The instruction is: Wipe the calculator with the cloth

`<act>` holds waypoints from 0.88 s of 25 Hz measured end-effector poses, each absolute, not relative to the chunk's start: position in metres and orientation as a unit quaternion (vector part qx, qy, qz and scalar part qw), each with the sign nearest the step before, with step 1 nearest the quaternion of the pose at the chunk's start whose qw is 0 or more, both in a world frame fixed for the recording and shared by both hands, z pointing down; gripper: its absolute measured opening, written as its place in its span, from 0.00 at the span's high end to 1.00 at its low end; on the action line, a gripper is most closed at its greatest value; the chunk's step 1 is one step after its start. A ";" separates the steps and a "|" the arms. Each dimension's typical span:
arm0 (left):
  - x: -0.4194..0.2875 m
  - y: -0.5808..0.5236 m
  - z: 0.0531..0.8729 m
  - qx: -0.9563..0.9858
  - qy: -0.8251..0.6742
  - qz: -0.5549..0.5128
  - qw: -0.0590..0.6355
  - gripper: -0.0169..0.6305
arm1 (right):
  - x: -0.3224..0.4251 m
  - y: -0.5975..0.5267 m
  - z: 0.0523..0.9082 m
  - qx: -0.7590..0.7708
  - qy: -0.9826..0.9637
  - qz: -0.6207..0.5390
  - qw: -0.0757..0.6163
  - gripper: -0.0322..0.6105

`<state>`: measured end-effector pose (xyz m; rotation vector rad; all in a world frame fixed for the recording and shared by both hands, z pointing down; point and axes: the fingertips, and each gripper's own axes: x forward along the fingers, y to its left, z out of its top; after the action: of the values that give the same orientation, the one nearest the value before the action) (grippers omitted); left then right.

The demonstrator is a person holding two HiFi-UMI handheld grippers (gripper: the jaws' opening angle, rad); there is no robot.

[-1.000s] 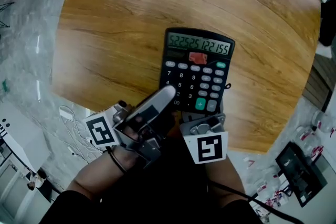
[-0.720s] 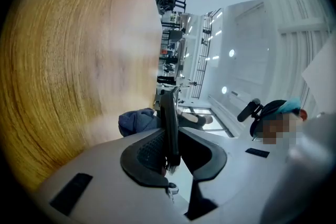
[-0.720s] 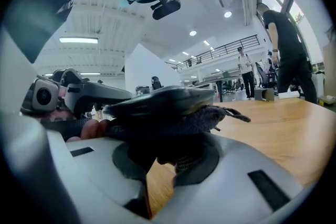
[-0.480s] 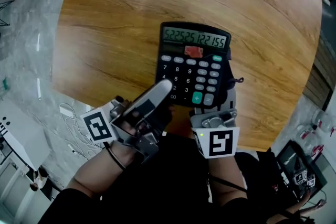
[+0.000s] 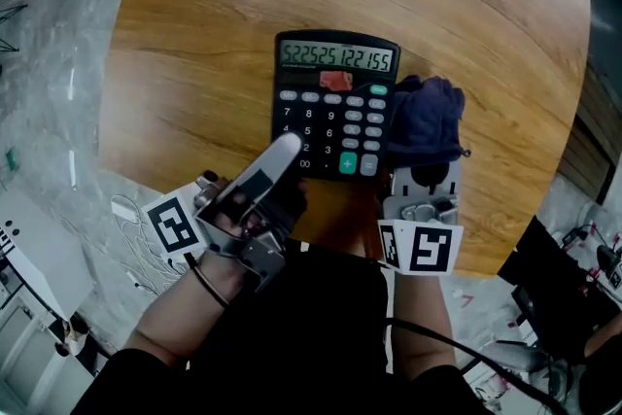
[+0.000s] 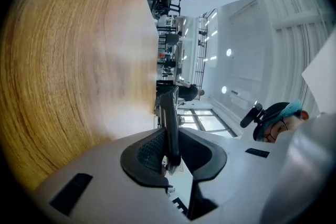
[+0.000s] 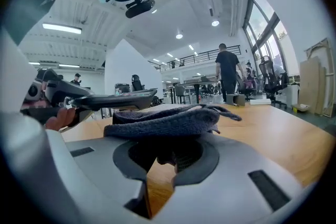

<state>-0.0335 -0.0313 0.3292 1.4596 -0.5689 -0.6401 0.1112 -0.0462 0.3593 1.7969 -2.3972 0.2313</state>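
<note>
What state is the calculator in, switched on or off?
On: the calculator shows a full row of dark digits on its display in the head view.

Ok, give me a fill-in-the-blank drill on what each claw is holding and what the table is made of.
1. The left claw is shut on the ____.
2. The right claw holds the dark blue ____.
3. The round table beneath them is made of ____.

Missing words: calculator; cloth; wood.
</note>
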 end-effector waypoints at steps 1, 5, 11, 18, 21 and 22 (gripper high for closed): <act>-0.033 -0.032 0.328 0.645 -0.252 -0.285 0.662 0.87 | 0.107 -0.045 0.363 0.592 -0.799 0.074 0.073 0.85; -0.033 -0.033 0.327 0.651 -0.246 -0.283 0.660 0.87 | 0.073 -0.043 0.373 0.560 -0.822 0.061 0.084 0.85; -0.033 -0.034 0.323 0.654 -0.239 -0.281 0.661 0.87 | 0.026 -0.046 0.370 0.504 -0.858 0.025 0.097 0.85; -0.033 -0.034 0.323 0.648 -0.237 -0.281 0.667 0.87 | -0.006 -0.041 0.360 0.473 -0.878 0.027 0.063 0.85; -0.033 -0.032 0.328 0.639 -0.241 -0.280 0.675 0.87 | -0.011 -0.038 0.358 0.474 -0.878 0.037 0.055 0.85; -0.033 -0.032 0.329 0.637 -0.243 -0.279 0.677 0.87 | -0.011 -0.038 0.356 0.476 -0.877 0.040 0.053 0.85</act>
<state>-0.0326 -0.0319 0.3290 1.4314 -0.5461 -0.6274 -0.0112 -0.0380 0.3559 1.4480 -2.6662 0.1203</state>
